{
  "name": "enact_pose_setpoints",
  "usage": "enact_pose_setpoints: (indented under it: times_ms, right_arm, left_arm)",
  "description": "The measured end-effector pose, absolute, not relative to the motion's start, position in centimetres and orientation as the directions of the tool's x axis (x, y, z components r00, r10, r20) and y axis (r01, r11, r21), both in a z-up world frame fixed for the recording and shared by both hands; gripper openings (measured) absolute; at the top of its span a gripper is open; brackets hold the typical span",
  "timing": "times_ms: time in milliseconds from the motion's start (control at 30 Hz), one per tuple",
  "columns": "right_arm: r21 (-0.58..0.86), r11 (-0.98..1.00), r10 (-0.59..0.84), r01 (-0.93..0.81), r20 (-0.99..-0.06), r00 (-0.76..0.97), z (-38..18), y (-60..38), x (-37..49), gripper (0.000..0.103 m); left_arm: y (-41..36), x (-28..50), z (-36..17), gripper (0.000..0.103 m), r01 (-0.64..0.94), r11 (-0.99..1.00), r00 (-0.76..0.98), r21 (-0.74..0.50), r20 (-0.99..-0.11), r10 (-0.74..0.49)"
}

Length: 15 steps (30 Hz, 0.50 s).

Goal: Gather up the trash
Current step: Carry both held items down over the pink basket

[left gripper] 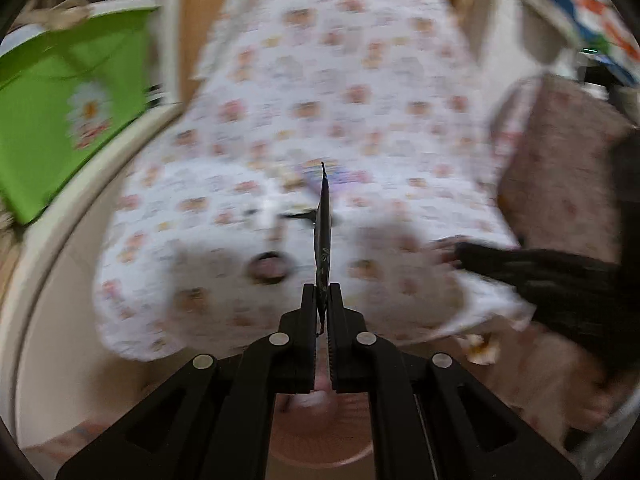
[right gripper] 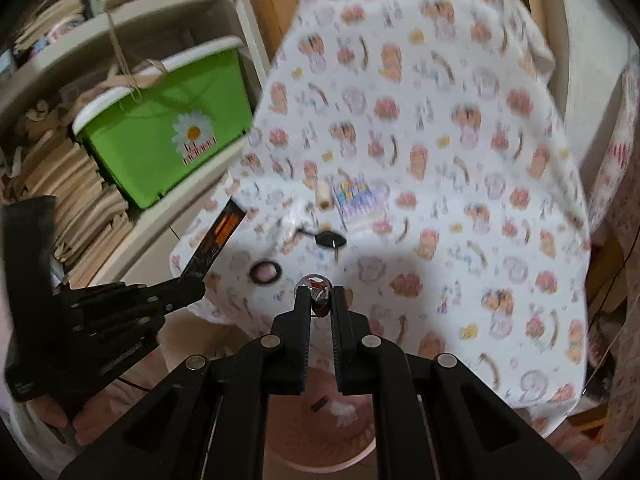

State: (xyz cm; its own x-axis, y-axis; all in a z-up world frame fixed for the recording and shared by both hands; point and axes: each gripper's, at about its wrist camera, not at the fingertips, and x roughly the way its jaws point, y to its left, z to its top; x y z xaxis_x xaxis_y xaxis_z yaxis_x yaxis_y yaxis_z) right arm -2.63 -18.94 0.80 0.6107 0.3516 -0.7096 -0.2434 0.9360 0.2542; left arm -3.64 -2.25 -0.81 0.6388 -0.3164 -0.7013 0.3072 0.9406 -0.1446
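- Left tool (left gripper: 322, 294) pinches a flat dark wrapper (left gripper: 323, 236) edge-on, lifted clear of the bench (left gripper: 400, 80)
- Right tool (right gripper: 319, 300) grips a small shiny wrapper (right gripper: 317, 285) above the pink bin (right gripper: 340, 432) (likely for dropping)
- More scraps lie on the cloth

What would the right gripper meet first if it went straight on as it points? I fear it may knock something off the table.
Probably the patterned white tablecloth just ahead of the right gripper, which pinches a small shiny wrapper. The black spoon-like piece lies further along. Depth is unclear.
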Motion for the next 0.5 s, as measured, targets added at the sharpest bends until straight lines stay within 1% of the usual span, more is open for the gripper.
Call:
enact_pose_setpoints:
  times_ms: [33, 67, 133, 267, 333, 400, 500]
  right_arm:
    - [0.275, 0.931, 0.365, -0.240, -0.723, 0.587, 0.1, -19.1, -2.3, 0.011]
    - [0.285, 0.930, 0.368, -0.234, -0.731, 0.575, -0.3, -19.4, -2.1, 0.011]
    - [0.300, 0.930, 0.368, -0.214, -0.741, 0.562, -0.9, -20.0, -1.8, 0.011]
    - [0.358, 0.913, 0.406, -0.196, -0.746, 0.528, -1.7, -21.0, -1.5, 0.011]
    - [0.372, 0.907, 0.419, -0.197, -0.753, 0.507, -2.2, -21.0, -1.6, 0.011]
    - [0.357, 0.912, 0.408, -0.200, -0.758, 0.508, -2.5, -20.7, -2.0, 0.011]
    - [0.315, 0.925, 0.381, -0.214, -0.761, 0.524, -2.6, -20.0, -2.4, 0.011]
  left_arm:
    - [-3.0, -4.2, -0.5, 0.004, 0.338, 0.933, 0.652, -0.121, -0.685, -0.325]
    - [-3.5, -4.5, -0.4, 0.004, 0.341, 0.936, 0.663, -0.089, -0.683, -0.306]
    - [-4.2, -4.7, -0.8, 0.004, 0.337, 0.940, 0.662, -0.052, -0.697, -0.276]
    - [-4.7, -4.7, -2.0, 0.004, 0.338, 0.938, 0.602, -0.070, -0.750, -0.273]
    - [-4.9, -5.1, -2.6, 0.004, 0.348, 0.933, 0.569, -0.095, -0.769, -0.291]
    - [-5.0, -5.3, -3.2, 0.004, 0.355, 0.928, 0.546, -0.108, -0.782, -0.301]
    - [-5.3, -5.5, -4.1, 0.004, 0.346, 0.933, 0.526, -0.101, -0.802, -0.282]
